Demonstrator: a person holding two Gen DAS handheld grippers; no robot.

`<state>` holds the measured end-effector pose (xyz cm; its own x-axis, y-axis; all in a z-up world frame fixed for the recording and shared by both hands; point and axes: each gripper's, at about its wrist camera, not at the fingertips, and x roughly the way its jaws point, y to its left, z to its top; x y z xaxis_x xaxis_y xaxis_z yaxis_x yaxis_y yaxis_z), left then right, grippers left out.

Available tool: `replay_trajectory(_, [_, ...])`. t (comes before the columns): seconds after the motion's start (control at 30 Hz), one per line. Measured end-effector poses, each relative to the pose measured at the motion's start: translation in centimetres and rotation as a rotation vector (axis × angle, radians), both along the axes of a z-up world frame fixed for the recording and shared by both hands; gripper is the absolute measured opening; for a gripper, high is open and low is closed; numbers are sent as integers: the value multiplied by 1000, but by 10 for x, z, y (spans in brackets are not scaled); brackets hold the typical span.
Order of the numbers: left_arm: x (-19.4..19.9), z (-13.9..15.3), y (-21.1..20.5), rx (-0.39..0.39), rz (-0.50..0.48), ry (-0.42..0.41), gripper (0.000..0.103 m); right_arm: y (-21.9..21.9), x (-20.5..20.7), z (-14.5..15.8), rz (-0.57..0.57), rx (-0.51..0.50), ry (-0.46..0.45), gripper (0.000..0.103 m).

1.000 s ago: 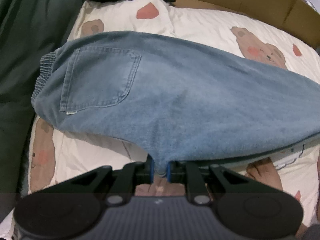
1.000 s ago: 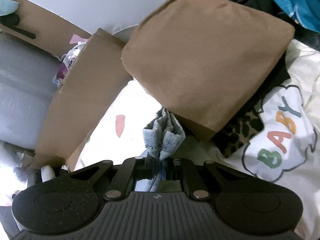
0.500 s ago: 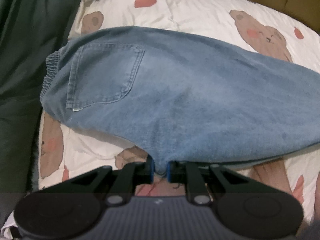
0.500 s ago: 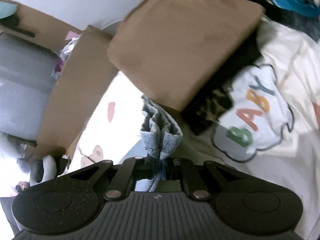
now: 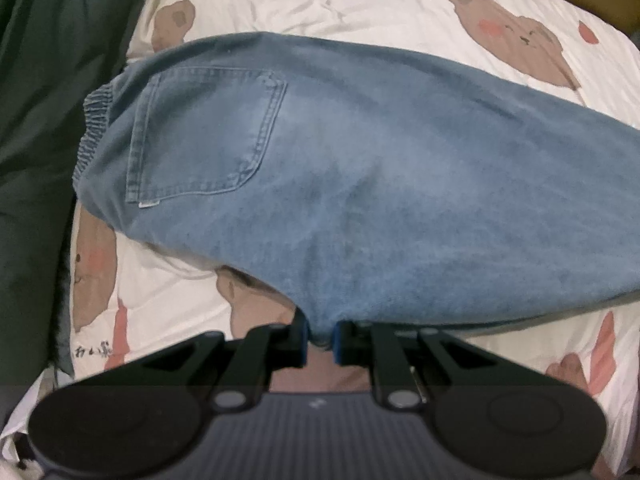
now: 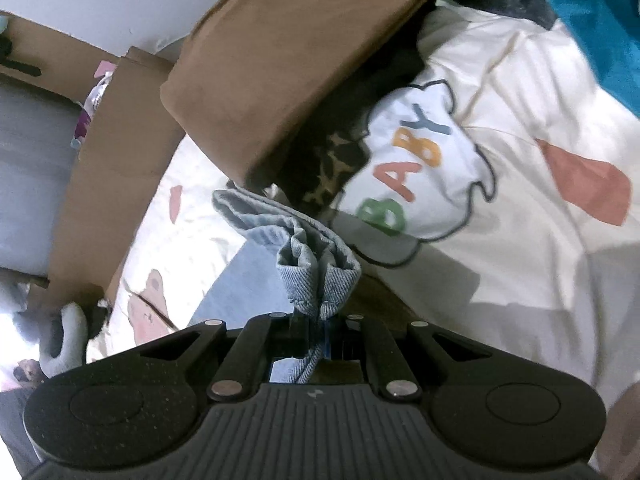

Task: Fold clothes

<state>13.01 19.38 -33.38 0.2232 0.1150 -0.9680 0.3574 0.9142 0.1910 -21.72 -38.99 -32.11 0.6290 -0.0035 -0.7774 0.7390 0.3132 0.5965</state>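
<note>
Light blue jeans (image 5: 360,184) lie spread across the bear-print bed sheet (image 5: 380,4), back pocket and elastic waistband toward the left. My left gripper (image 5: 320,340) is shut on the jeans' near edge, at the crotch area. In the right wrist view my right gripper (image 6: 320,336) is shut on the bunched hem of a jeans leg (image 6: 316,276), held just above the sheet.
A dark green blanket (image 5: 44,120) borders the sheet on the left. A folded brown cloth (image 6: 288,60) sits on a stack with a leopard-print piece (image 6: 332,168). A "BABY" print (image 6: 416,168) marks the cream sheet. A cardboard box (image 6: 116,184) stands at the left.
The left gripper has drawn the jeans nearer, so more sheet shows beyond them. The right gripper has swung with the hem, and the brown stack has shifted up and left in its view.
</note>
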Motion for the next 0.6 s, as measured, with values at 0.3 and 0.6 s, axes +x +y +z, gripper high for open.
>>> replay_trajectory(0.3, [10,2,-2,-2,-35,40,11,4,-38,-12,-32,37,70,5])
replay_trajectory(0.6, [22,-25,-7,41,-76,91,11,1,-52,-44,-56,82,115,6])
